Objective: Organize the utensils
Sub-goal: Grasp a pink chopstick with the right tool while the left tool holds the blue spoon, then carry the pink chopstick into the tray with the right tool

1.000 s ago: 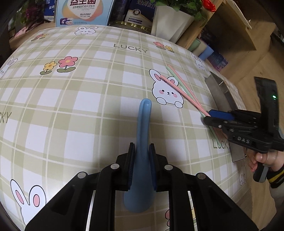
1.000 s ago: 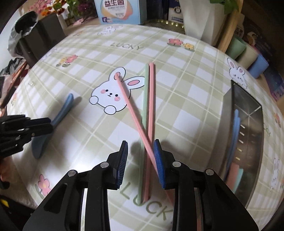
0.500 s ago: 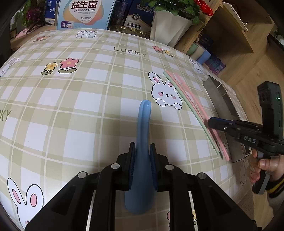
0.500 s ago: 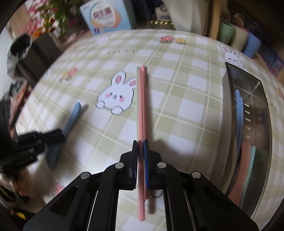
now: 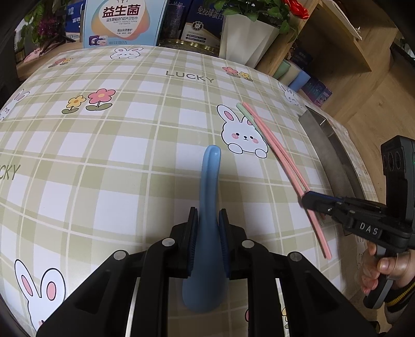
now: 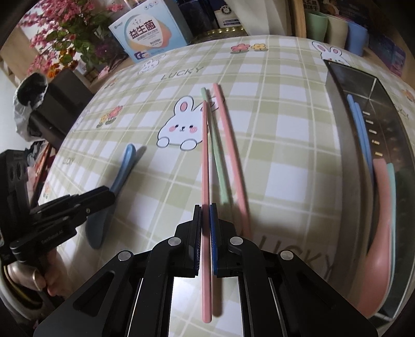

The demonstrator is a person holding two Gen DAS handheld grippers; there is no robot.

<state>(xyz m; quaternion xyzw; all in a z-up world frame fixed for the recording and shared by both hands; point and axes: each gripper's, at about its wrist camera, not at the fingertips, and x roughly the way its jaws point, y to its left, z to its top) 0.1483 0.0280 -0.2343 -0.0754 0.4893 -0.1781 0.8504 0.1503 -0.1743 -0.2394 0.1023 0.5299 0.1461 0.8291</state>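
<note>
My left gripper [image 5: 208, 228] is shut on a blue spoon [image 5: 211, 181], gripping the neck just above the bowl. The spoon lies on the checked tablecloth with its handle pointing away. My right gripper [image 6: 206, 212] is shut on a pink chopstick [image 6: 205, 155], whose near end casts a shadow on the cloth. Just right of it lie a green chopstick [image 6: 218, 160] and a second pink chopstick [image 6: 230, 145]. The left wrist view shows the right gripper [image 5: 307, 199] at the lower end of the pink chopstick [image 5: 280, 150].
A steel tray [image 6: 337, 129] at the table's right edge holds blue chopsticks [image 6: 359, 124], a pink spoon [image 6: 381, 207] and a green one. Boxes [image 5: 124, 23], a white plant pot [image 5: 246, 39] and cups [image 6: 334, 28] line the far edge. A hand [image 5: 389, 264] holds the right gripper's grip.
The right gripper has shut on the pink chopstick that lay crossed over the others, and the stick now points nearly along them. The left gripper and spoon have not moved.
</note>
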